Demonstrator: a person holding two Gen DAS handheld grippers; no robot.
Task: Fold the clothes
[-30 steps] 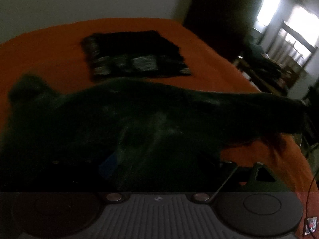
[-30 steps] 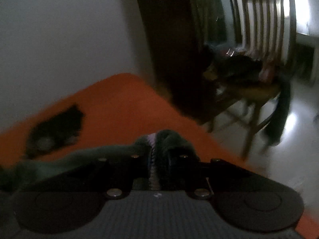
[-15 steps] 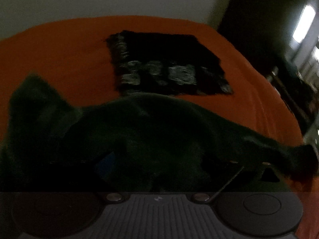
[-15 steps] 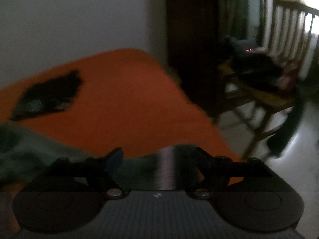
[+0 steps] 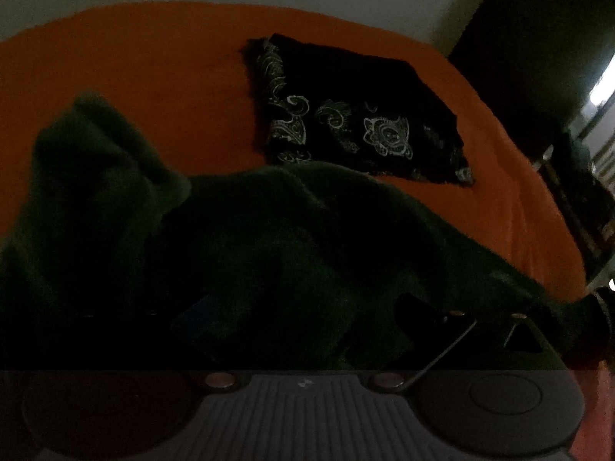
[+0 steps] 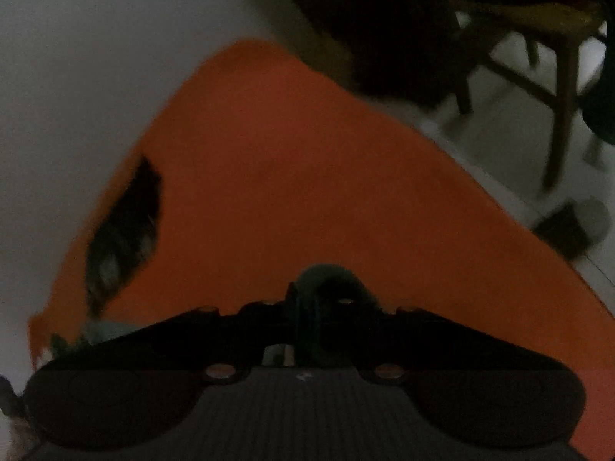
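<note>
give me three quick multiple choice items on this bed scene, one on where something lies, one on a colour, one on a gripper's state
1. Where does the black patterned cloth lie?
A. on the orange bedcover, beyond the dark green garment
B. on the chair
C. on the floor

2. What colour is the bedcover?
A. white
B. orange
C. blue

3. How does the right gripper stand?
A. wide open, nothing between its fingers
B. shut on a fold of the green garment
C. out of view

Answers: 1 A, the left wrist view shows it flat on the cover behind the garment. 2 B, both views show orange. 3 B, the fingers meet with green fabric bunched between them.
</note>
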